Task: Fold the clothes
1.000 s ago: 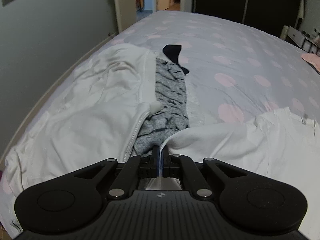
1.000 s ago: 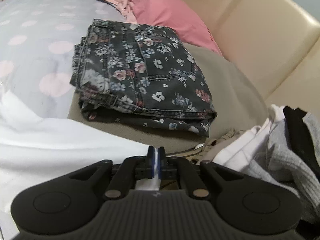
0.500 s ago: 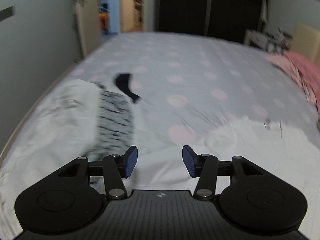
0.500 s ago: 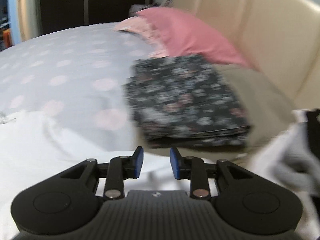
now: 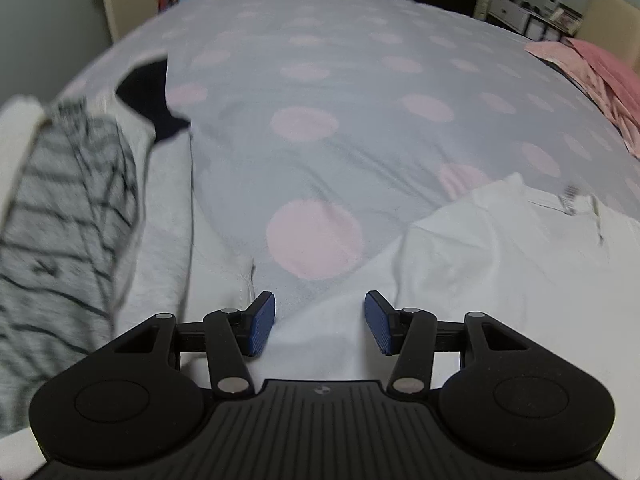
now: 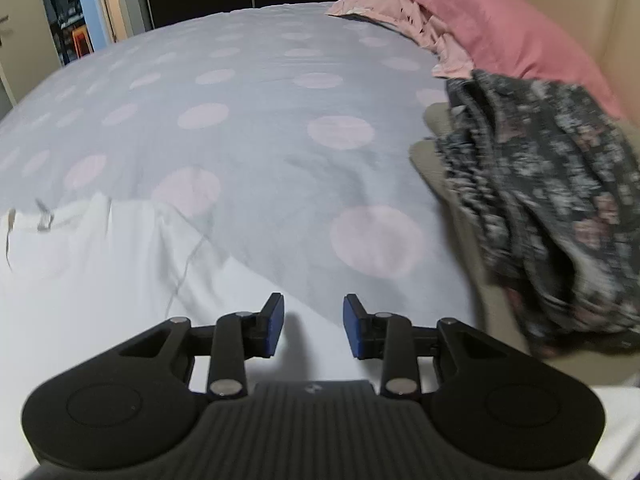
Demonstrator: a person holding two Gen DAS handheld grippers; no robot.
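A white garment lies spread on the dotted grey bedspread. In the left wrist view my left gripper hovers open just over its near edge, with nothing pinched between the blue pads. The same white garment fills the lower left of the right wrist view. There my right gripper stands over the cloth's edge with its jaws opening and nothing between them.
A grey striped garment and a dark item lie in a pile at the left. Folded floral jeans rest on beige cloth at the right, beside pink pillows. The headboard is behind them.
Both grippers were shut on white cloth a second ago and have let it go and opened. Both have swung toward the middle of the bed and sunk closer to the garment.
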